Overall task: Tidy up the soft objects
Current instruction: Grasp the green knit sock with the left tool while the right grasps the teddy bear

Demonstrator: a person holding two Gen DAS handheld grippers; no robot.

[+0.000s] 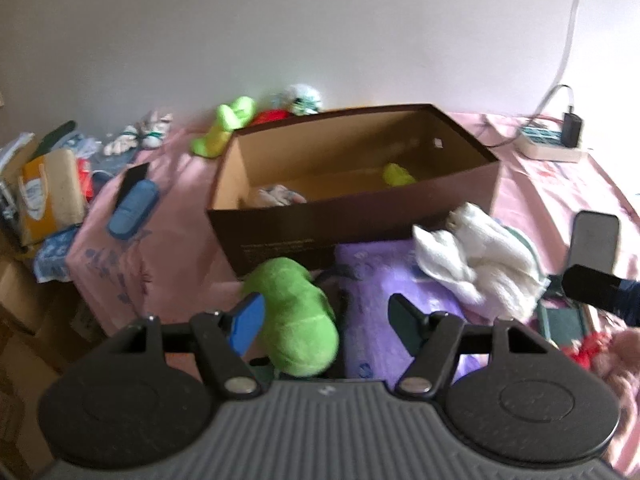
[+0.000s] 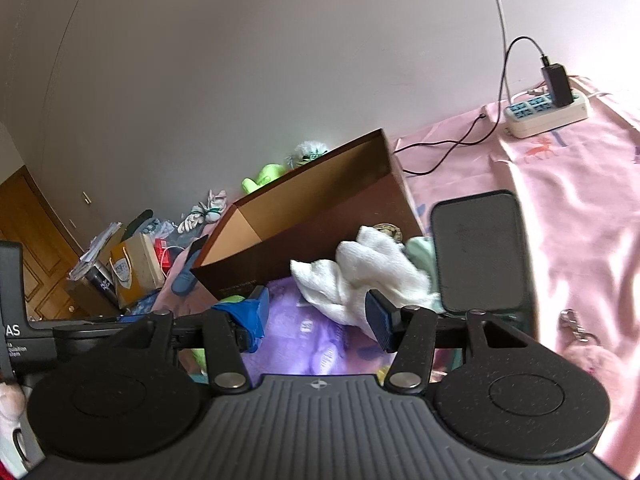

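Note:
An open brown cardboard box [image 1: 304, 232] stands on the pink bedsheet, with a yellow-green soft thing [image 1: 398, 174] and a pale soft thing [image 1: 276, 196] inside. A green plush [image 1: 296, 320] lies in front of the box, between the fingers of my left gripper [image 1: 326, 322] and against the left finger; the jaws are spread wide. A crumpled white towel [image 1: 476, 256] rests on a purple cloth [image 1: 376, 304] by the box's right corner. My right gripper [image 2: 318, 314] is open just before the white towel [image 2: 372, 272], its right fingertip [image 2: 380, 316] near the towel's edge. The box [image 2: 320, 208] is beyond.
Another green plush [image 1: 228, 126] and small soft toys lie behind the box. A dark flat device [image 2: 480, 252] sits right of the towel, a power strip [image 2: 544, 114] with cables at the back right. A blue case [image 1: 132, 208] and cluttered boxes [image 1: 48, 192] are on the left.

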